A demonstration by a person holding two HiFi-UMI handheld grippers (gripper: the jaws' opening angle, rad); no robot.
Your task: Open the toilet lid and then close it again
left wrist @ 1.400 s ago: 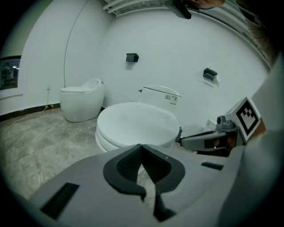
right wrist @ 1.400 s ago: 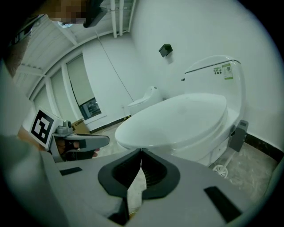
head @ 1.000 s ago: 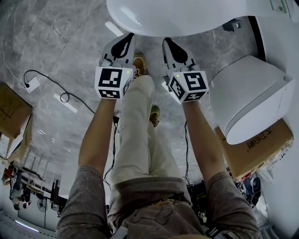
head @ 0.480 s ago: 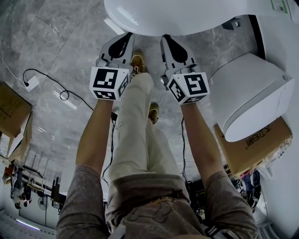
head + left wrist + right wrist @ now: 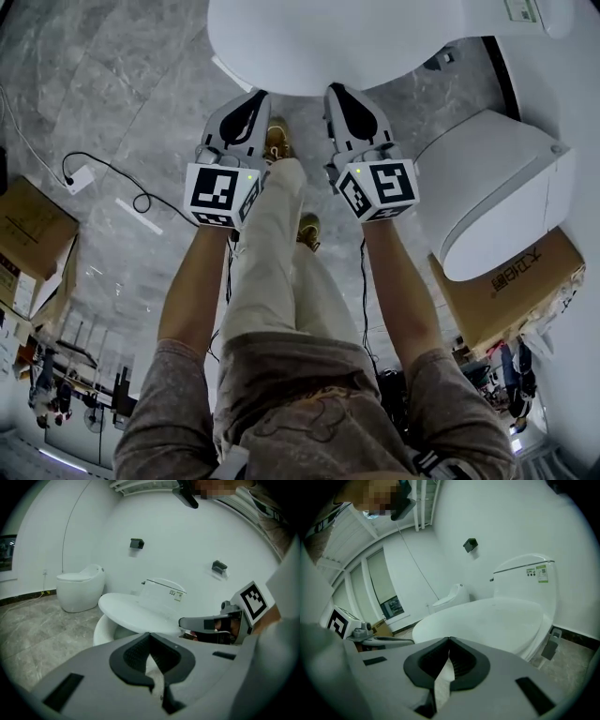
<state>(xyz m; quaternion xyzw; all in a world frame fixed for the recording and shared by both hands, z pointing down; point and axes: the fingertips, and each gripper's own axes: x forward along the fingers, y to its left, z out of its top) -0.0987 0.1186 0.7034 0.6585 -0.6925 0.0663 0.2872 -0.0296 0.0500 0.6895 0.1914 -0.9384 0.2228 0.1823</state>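
Here, the left gripper point(image 5: 255, 97) and the right gripper point(image 5: 338, 90) sit side by side, each with its jaws pressed together and nothing between them. The white toilet lid point(image 5: 375, 37) lies just ahead of the jaw tips, its front rim over both of them, tilted up off the bowl point(image 5: 104, 629). Behind it stands the tank point(image 5: 525, 581).

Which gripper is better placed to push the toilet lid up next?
Left, narrowly. The left gripper and right gripper are both shut at the lid's front rim; the left one's view shows lid and tank nearly dead ahead.
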